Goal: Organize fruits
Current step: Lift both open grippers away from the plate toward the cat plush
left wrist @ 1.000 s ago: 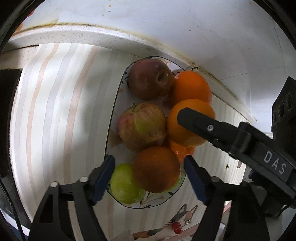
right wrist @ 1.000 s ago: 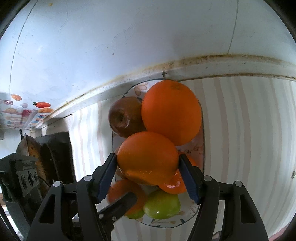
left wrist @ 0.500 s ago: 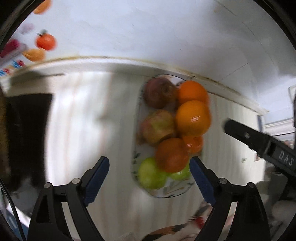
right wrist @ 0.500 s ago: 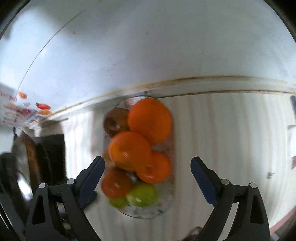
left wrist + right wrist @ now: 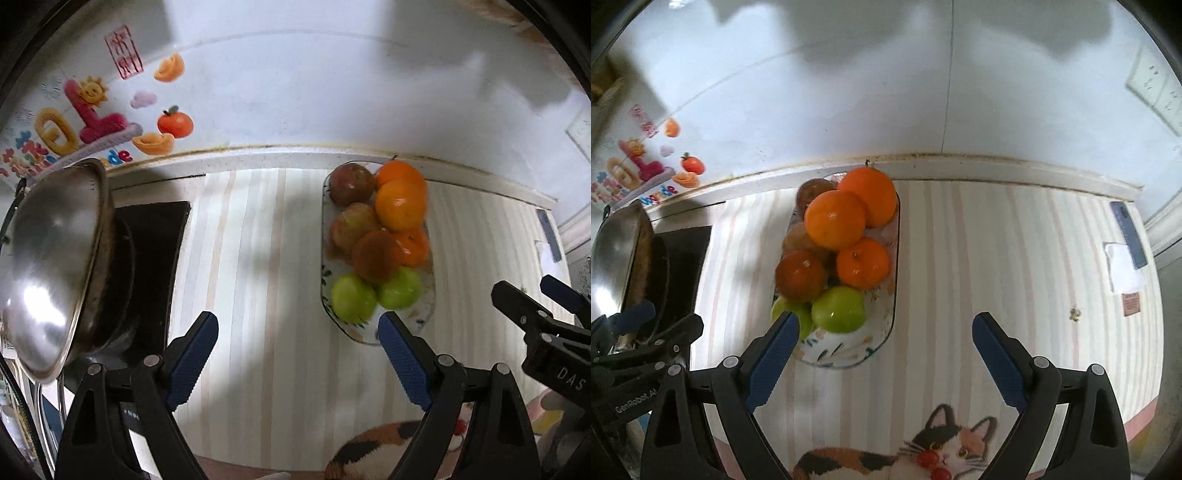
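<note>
Both tongs are spread and empty: left tongs [image 5: 297, 354] over bare desk [image 5: 258, 258], right tongs [image 5: 882, 354] just short of the tray's [image 5: 892, 295] near end. All fruit sits piled on that tray at 12 o'clock by the wall: two oranges [image 5: 835, 219], green apples [image 5: 839, 309] nearest you. Looks about finished; if tidying, take a top fruit straight down and don't nudge the heap.

Both wrist views look down, well back; share fruit tray [image 5: 430, 314] [image 5: 882, 343].
</note>
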Tool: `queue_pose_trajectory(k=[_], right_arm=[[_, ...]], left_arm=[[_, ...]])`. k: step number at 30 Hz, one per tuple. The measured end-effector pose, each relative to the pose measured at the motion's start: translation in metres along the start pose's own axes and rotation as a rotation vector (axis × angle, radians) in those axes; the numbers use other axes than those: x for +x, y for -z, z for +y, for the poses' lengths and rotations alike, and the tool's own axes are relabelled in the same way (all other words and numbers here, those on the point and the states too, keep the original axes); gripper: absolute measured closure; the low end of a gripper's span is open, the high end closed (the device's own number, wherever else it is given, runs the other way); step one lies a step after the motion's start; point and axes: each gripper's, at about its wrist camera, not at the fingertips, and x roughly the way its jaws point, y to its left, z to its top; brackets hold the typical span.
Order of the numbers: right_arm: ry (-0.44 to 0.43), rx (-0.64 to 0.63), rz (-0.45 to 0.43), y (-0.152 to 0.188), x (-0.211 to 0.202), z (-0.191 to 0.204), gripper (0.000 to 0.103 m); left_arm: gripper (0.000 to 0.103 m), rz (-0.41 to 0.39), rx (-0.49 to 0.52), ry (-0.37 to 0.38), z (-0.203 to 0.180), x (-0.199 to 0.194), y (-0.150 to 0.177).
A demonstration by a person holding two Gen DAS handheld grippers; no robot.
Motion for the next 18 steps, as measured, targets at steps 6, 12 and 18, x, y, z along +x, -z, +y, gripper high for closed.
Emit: queue_pose_trajectory(k=[6, 12, 18], right_arm=[[0.023, -0.035, -0.097, 0.027, -0.055, 0.011, 0.006], [0.021, -0.036, -0.158, 0.052, -0.107, 0.011, 0.006], [0.004, -0.023, -0.201, 0.076, -0.151, 0.008, 0.006]], left_arm=[[0.014, -0.057, 0.009, 0.027, -0.009, -0.044, 0.023], [0.014, -0.117, 0.015, 0.032, -0.011, -0.085, 0.04], [0.014, -0.169, 0.02, 0.043, -0.012, -0.121, 0.057]])
